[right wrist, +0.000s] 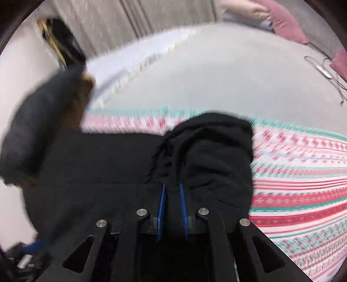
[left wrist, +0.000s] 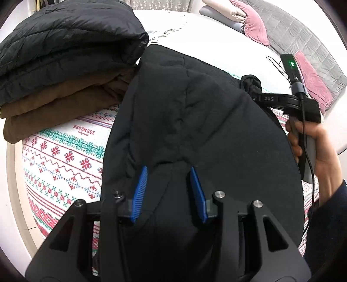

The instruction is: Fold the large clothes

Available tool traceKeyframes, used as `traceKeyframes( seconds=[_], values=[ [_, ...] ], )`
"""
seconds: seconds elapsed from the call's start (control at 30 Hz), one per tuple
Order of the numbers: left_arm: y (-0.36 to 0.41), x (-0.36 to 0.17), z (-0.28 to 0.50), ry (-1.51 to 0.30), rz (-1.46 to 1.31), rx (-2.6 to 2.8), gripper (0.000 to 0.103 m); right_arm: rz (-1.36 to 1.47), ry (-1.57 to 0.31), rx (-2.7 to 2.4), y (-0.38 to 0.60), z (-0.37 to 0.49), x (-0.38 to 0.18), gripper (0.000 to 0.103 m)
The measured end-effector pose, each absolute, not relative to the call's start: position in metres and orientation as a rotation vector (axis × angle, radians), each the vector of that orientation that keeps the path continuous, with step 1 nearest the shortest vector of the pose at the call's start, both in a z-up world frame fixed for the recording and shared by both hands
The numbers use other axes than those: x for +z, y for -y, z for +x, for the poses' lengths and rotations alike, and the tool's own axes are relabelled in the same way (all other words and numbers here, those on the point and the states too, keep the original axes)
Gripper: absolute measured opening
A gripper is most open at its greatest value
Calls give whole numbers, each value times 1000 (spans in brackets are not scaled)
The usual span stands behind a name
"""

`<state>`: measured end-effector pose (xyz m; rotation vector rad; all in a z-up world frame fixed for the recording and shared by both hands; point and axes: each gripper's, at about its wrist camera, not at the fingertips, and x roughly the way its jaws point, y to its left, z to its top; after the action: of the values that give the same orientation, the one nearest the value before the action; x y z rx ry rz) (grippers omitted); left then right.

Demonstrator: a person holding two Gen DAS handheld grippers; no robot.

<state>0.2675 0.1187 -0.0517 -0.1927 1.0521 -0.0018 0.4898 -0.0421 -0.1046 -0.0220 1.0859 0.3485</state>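
Only two bits of readable text here; "HANDMADE" is printed in red on the patterned bedspread (left wrist: 65,151), with a smaller script line under it that's too tiny to make out; "DAS" sits in pale letters on the right gripper (left wrist: 269,99) body.

Plenty of open bedspread (left wrist: 63,156) left of the black jacket (left wrist: 195,121), but the stack of folded coats (left wrist: 60,65) crowds its far-left corner, and pillows (left wrist: 249,19) plus a cable (left wrist: 279,65) clutter the far right.
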Motion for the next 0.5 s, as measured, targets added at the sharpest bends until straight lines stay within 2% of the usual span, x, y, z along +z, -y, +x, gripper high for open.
traceKeyframes(
  seconds=[0.23,0.3,0.5],
  values=[
    [-128,-52,267,-1057,-228,-20,43,-15,-1068,341,46,488,-92,9],
    [-133,-53,266,-1058,-251,-32,43,-27,-1039,324,45,480,-72,14],
    [-148,-53,262,-1061,-315,-56,43,-72,-992,600,-31,455,-32,14]
  ],
)
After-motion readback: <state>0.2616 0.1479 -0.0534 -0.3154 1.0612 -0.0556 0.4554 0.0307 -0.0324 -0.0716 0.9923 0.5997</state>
